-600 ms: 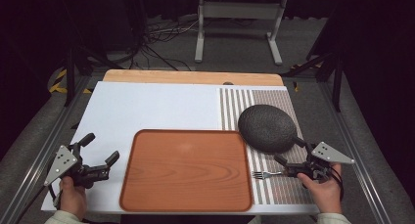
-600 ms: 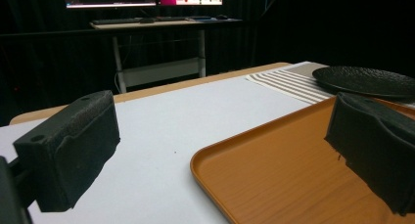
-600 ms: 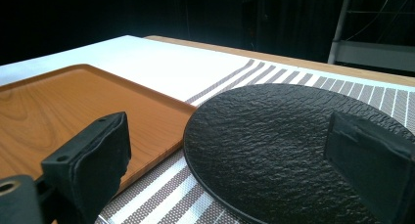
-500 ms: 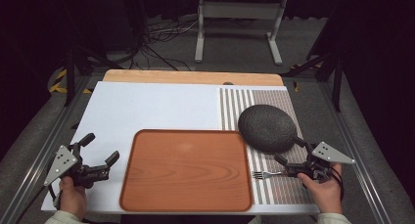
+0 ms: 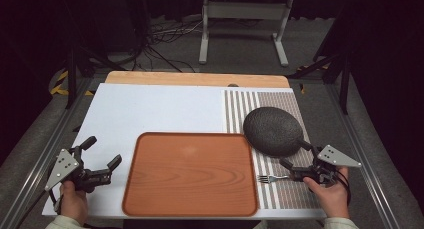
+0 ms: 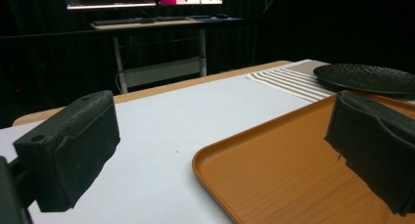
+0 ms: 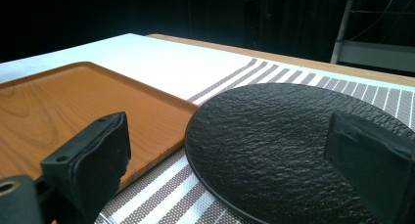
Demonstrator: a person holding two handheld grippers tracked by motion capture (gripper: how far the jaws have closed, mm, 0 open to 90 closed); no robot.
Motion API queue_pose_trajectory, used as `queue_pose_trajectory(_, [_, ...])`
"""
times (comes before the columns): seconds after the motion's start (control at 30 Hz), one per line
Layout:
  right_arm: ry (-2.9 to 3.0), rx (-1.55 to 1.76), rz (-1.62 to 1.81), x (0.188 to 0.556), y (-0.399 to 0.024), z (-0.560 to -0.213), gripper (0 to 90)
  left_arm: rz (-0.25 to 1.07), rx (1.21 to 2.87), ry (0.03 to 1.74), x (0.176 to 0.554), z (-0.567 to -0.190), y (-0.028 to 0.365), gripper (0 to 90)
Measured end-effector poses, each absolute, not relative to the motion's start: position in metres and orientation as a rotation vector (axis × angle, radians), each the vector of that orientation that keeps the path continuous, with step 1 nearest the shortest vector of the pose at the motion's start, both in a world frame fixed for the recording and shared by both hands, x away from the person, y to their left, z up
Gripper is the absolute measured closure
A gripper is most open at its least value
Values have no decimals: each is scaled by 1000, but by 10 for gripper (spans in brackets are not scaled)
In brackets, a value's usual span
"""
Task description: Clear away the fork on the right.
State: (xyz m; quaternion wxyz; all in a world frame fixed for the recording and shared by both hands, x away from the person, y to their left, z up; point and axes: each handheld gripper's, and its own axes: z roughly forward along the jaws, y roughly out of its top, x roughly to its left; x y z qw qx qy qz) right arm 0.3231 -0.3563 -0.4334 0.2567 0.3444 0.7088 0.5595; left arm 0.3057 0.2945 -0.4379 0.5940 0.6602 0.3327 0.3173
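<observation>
Right gripper [image 5: 294,165] released, jaws wide, near fork [image 5: 272,178] and black plate [image 5: 273,130]; left gripper [image 5: 102,156] released beside tray [image 5: 190,174].

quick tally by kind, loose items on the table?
Tray: 1
Plate: 1
Fork: 1
Striped placemat: 1
Total: 4
</observation>
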Motion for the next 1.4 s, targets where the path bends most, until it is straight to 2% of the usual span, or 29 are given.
queue_pose_trajectory(0.6, [1955, 890, 1516, 331, -346, -420, 21, 735, 1534, 774, 305, -437, 294, 2])
queue_pose_trajectory(1.0, [2254, 764, 1258, 341, -337, -389, 102, 741, 1531, 775, 305, -437, 295, 2])
queue_pose_trajectory(1.4, [2464, 678, 1037, 347, -330, -380, 92, 743, 1533, 775, 305, -436, 296, 2])
